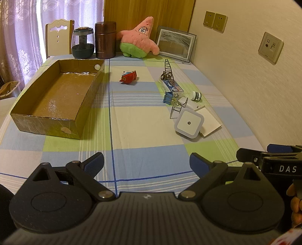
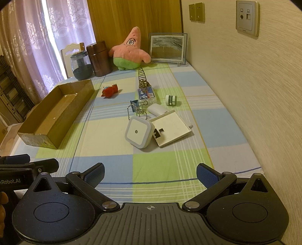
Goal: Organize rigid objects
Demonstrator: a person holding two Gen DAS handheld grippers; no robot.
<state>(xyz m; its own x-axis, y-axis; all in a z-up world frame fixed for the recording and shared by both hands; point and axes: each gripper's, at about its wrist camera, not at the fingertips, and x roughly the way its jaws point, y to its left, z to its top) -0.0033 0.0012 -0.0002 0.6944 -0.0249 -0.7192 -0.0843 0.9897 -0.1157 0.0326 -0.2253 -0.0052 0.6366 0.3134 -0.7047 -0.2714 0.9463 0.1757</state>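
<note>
An open, empty cardboard box (image 1: 56,96) (image 2: 56,113) lies on the left of the checked tablecloth. To its right lie a red toy fish (image 1: 129,76) (image 2: 110,91), a metal spiral holder (image 1: 168,68) (image 2: 143,77), a small blue-and-white box (image 1: 172,85) (image 2: 146,96), a blue binder clip (image 1: 169,97) (image 2: 134,105), a white-and-green cap (image 1: 196,95) (image 2: 171,100), a square white night light (image 1: 189,123) (image 2: 138,133) and a flat white box (image 1: 210,121) (image 2: 170,128). My left gripper (image 1: 146,164) and right gripper (image 2: 150,175) are open and empty, low near the table's front edge.
At the back stand a dark glass jar (image 1: 83,43), a brown canister (image 1: 105,40), a pink starfish plush (image 1: 139,39) (image 2: 129,51) and a framed picture (image 1: 175,44). A wall with sockets (image 2: 247,17) runs along the right. A chair (image 1: 58,35) stands behind.
</note>
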